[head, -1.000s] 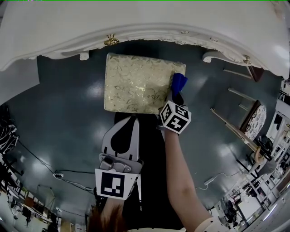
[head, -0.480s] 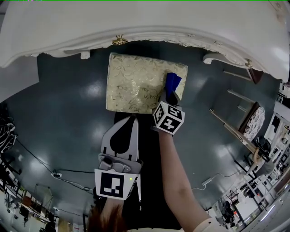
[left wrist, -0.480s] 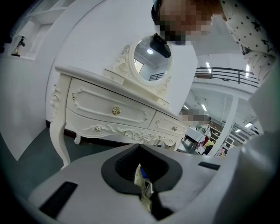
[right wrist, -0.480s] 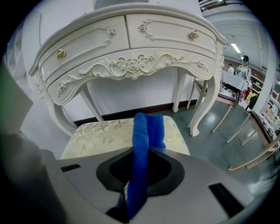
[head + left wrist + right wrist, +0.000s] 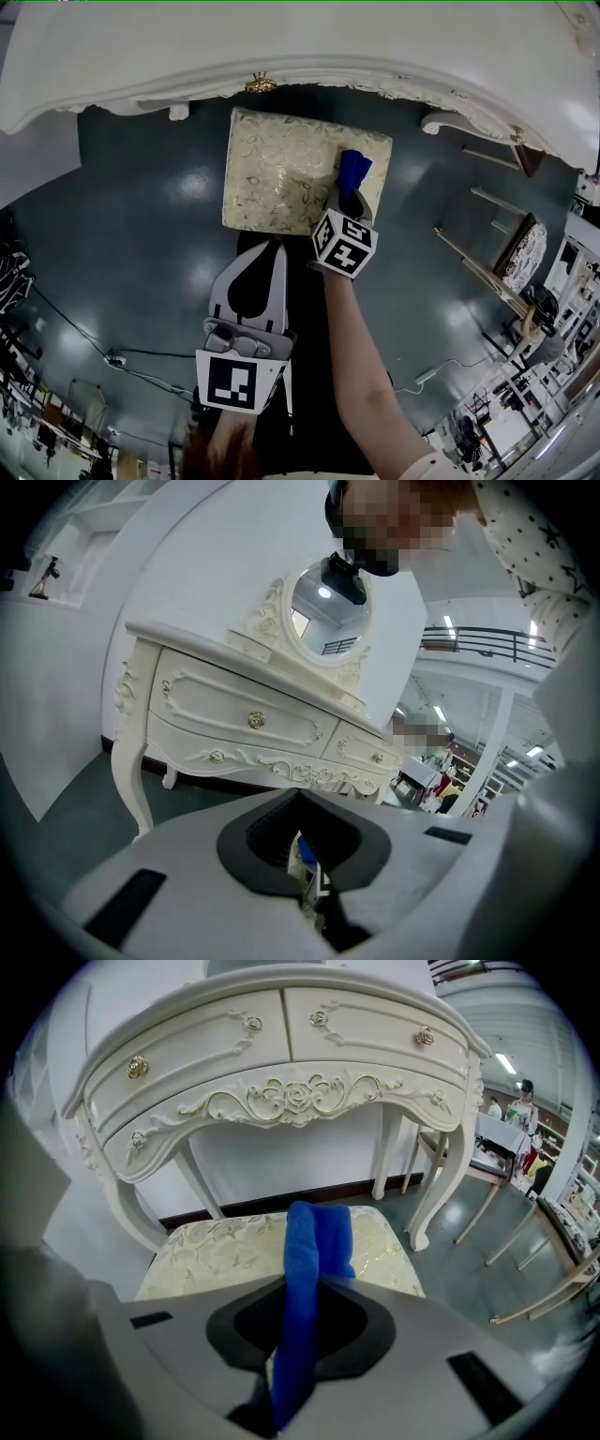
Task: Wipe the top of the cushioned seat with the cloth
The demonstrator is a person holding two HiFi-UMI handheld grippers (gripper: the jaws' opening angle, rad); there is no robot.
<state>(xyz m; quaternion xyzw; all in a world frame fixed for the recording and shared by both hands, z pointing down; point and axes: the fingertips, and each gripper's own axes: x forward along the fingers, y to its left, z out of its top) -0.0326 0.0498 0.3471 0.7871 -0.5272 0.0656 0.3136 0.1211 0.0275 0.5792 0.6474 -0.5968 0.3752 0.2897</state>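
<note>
Your right tongs [image 5: 348, 204] are clamped on the blue cloth [image 5: 353, 171]. Its free end folds forward and lies on the cushioned seat [image 5: 277, 173] near the right edge, so that fabric rather than the jaws meets the gold floral top. The seat stands on the floor just in front of the white dressing table [image 5: 281, 52]. Your left tongs [image 5: 276, 251] hang closed and empty near your body, clear of the wiping path. Most of the top looks left to cover.

Large indoor hall, showroom-like. Ornate white dressing table [image 5: 244, 719] with oval mirror [image 5: 323, 621] on glossy dark floor [image 5: 141, 234]. Railed upper gallery [image 5: 487, 644] upper right, strip-lit. Spare chairs [image 5: 525, 246] and cluttered benches [image 5: 506, 412] right edge.
</note>
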